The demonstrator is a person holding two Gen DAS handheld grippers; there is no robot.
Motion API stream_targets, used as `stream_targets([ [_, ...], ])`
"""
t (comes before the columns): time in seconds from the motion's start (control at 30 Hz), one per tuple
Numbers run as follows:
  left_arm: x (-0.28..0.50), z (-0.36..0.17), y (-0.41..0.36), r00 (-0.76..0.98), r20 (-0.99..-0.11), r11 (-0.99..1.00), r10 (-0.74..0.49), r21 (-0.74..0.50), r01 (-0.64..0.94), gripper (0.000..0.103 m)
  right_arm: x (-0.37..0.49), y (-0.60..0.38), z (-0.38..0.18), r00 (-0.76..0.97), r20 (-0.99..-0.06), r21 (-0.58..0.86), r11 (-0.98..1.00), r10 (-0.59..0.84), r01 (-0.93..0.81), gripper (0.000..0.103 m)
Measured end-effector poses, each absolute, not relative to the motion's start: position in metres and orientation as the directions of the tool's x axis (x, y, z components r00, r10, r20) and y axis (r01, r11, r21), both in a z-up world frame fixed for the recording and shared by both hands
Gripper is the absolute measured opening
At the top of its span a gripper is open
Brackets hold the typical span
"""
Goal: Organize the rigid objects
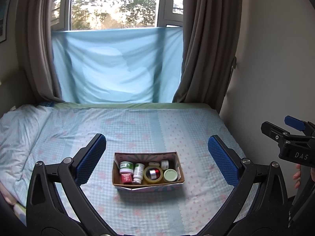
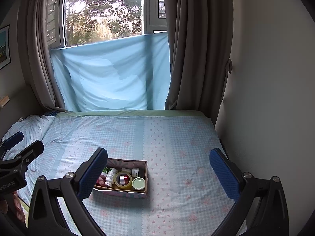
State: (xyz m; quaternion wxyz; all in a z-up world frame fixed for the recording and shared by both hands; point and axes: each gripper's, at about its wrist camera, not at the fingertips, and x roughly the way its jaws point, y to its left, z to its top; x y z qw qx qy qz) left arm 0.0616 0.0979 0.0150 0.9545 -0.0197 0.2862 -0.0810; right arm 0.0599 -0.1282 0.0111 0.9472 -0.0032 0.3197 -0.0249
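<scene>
Both grippers hang above the bed's near edge, empty: left gripper (image 1: 157,161) jaws spread wide, right gripper (image 2: 158,172) likewise wide. Between them on the bed (image 1: 206,129) sits a cardboard box (image 1: 116,177), near the near edge, roughly mid-width. Inside: red cube (image 1: 126,178), green-label jar (image 1: 126,166), white pill bottle (image 1: 138,172), tape roll (image 1: 153,175) with a silver-red spool in its hole, green-lid can (image 1: 170,175), small white jar (image 1: 165,164). No loose items visible on the sheet, so task looks essentially finished. Curtained window (image 1: 116,5) beyond the far edge.
</scene>
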Motion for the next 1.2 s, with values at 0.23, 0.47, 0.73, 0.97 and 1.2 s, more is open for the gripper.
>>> stream_targets([
  [0.23,0.064,0.015,0.097,0.819,-0.548,0.986,-0.168,-0.085,0.146,0.103,0.063,-0.128,0.013,0.793,-0.606,-0.025,0.999,-0.052,0.047,0.103],
  [0.47,0.067,0.015,0.1,0.815,-0.552,0.984,-0.176,-0.097,0.147,0.103,0.065,-0.126,0.014,0.796,-0.603,-0.03,0.998,-0.056,0.047,0.103],
  [0.73,0.069,0.013,0.105,0.81,-0.561,0.985,-0.172,-0.111,0.132,0.103,0.064,-0.122,0.017,0.795,-0.604,-0.03,0.999,-0.054,0.044,0.103],
  [0.97,0.069,0.011,0.106,0.821,-0.555,0.991,-0.132,-0.093,0.097,0.103,0.065,-0.122,0.017,0.795,-0.603,-0.032,0.998,-0.057,0.048,0.103],
  [1.2,0.062,0.015,0.115,0.863,-0.5,0.996,-0.076,-0.071,0.046,0.103,0.065,-0.121,0.018,0.797,-0.601,-0.032,0.998,-0.061,0.052,0.103],
])
